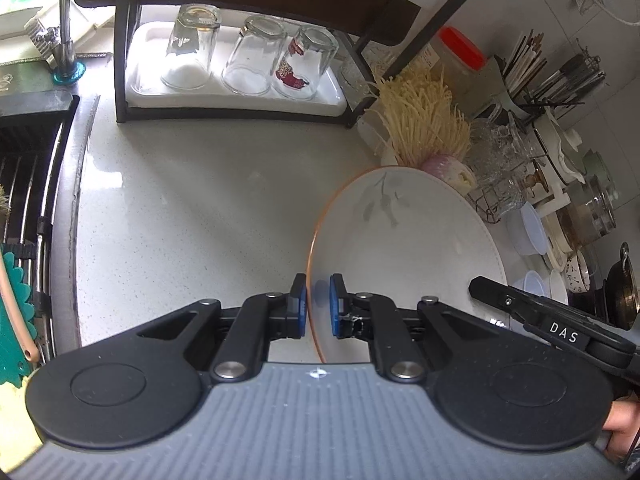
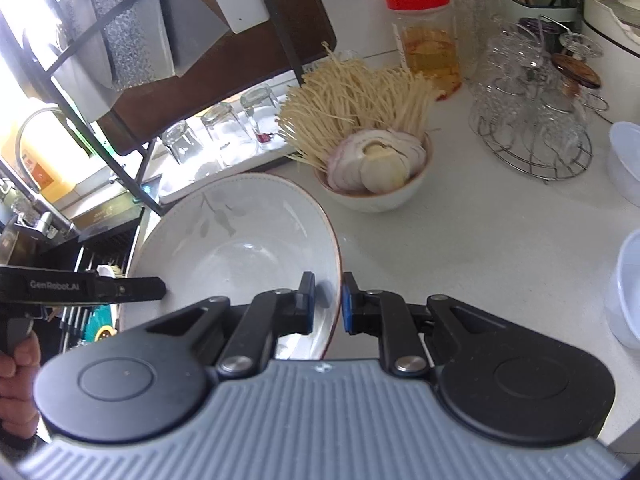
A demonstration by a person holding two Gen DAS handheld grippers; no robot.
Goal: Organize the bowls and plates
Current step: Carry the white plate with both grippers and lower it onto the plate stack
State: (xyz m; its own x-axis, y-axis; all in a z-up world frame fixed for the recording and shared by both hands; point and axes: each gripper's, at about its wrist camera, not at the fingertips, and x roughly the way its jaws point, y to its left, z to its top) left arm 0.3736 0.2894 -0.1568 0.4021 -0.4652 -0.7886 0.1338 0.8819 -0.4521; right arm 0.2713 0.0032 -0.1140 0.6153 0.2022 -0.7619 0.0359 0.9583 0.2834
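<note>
A wide white bowl with an orange-brown rim and a grey leaf print is held between my two grippers above the white counter. My left gripper is shut on the bowl's left rim, one blue pad inside the bowl and one outside. My right gripper is shut on the opposite rim of the same bowl. Each wrist view shows the other gripper reaching in over the far side of the bowl. The bowl looks empty.
A small bowl of sliced onion and enoki mushrooms sits just behind. A dark rack holds upturned glasses on a white tray. The sink with its drainer lies left. A wire basket of glassware, a red-lidded jar and plastic tubs crowd the right.
</note>
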